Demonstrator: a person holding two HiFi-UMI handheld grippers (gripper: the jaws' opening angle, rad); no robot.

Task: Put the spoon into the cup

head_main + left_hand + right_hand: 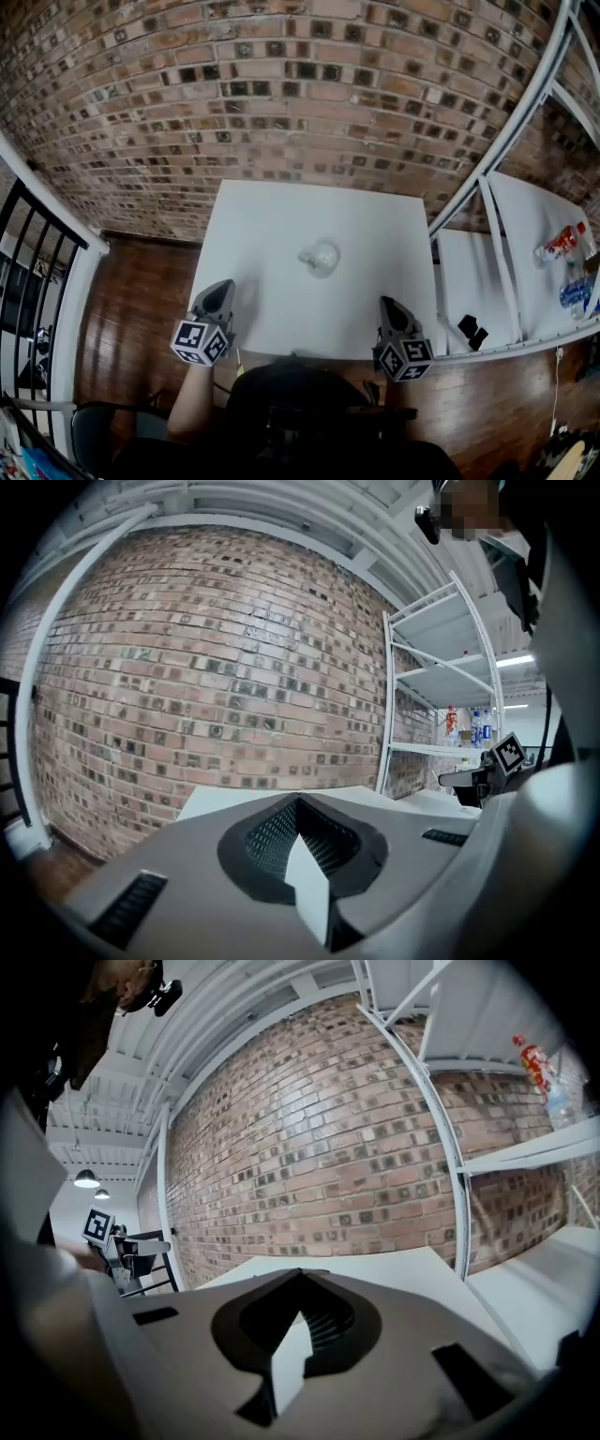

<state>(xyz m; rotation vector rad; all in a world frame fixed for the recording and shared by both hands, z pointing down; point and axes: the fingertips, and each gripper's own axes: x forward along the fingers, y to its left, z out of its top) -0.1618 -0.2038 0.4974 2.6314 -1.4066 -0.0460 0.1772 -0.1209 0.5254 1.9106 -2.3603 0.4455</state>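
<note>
Cup (320,259), clear, frame centre on counter (262,225); spoon we cannot make out. Left gripper (221,286), right gripper (388,303): fingers (272,836) closed, empty, lower frame. We judge spoon light, stiff, slippery; grip mid-handle.

The cup (322,259) was a small, clear, glassy thing that sat near the middle of the white table (262,216), well away from every edge. A pale nub jutted from its left side. Whether that was a handle or the spoon could not be told at that size, and no separate spoon could be made out.
</note>
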